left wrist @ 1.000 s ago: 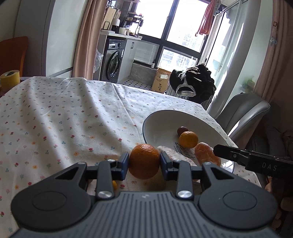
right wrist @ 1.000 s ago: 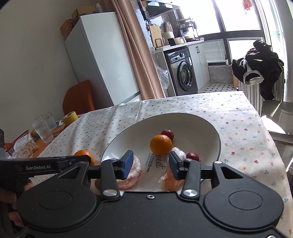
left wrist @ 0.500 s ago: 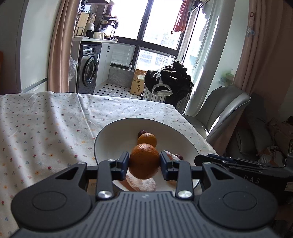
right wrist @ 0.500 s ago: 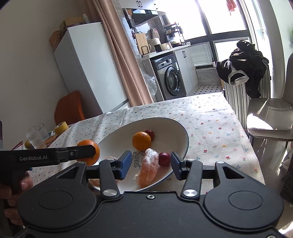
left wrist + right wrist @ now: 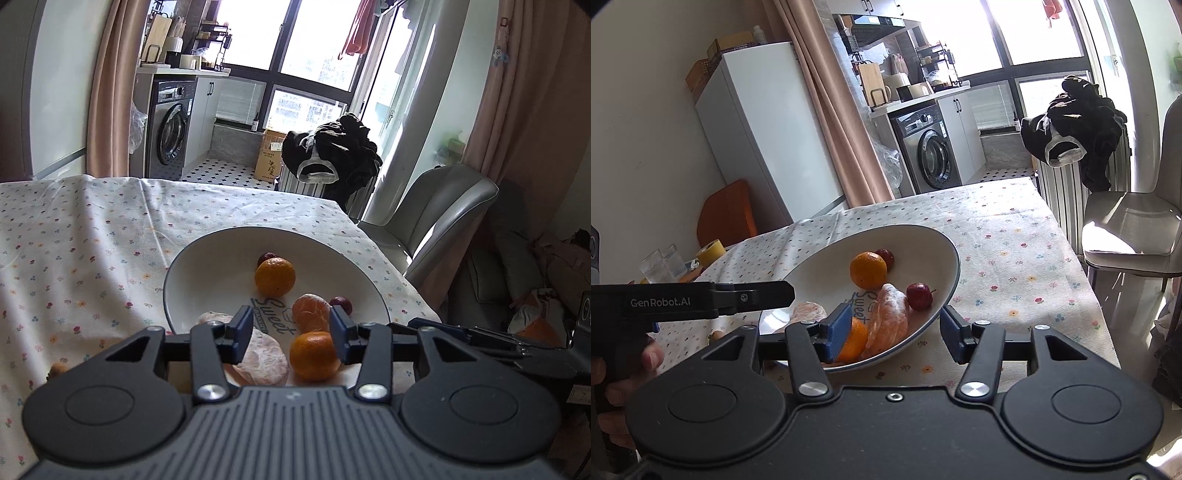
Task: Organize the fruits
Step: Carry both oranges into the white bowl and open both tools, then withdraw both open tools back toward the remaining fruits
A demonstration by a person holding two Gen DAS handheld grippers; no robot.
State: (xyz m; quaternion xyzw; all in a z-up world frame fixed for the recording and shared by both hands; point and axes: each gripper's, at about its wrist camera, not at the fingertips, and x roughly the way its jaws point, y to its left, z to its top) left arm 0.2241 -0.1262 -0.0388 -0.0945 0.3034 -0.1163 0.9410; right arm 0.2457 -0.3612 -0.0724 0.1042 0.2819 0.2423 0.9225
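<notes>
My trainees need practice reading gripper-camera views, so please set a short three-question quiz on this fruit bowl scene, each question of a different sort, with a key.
1. True or false: the left gripper is shut on the near orange.
2. How many small red fruits lie in the bowl? A one, B two, C four.
3. What does the printed word on the bottom of the bowl say?

Key
1. False: its fingers stand open and the orange lies in the bowl.
2. B.
3. Sweet.
</notes>
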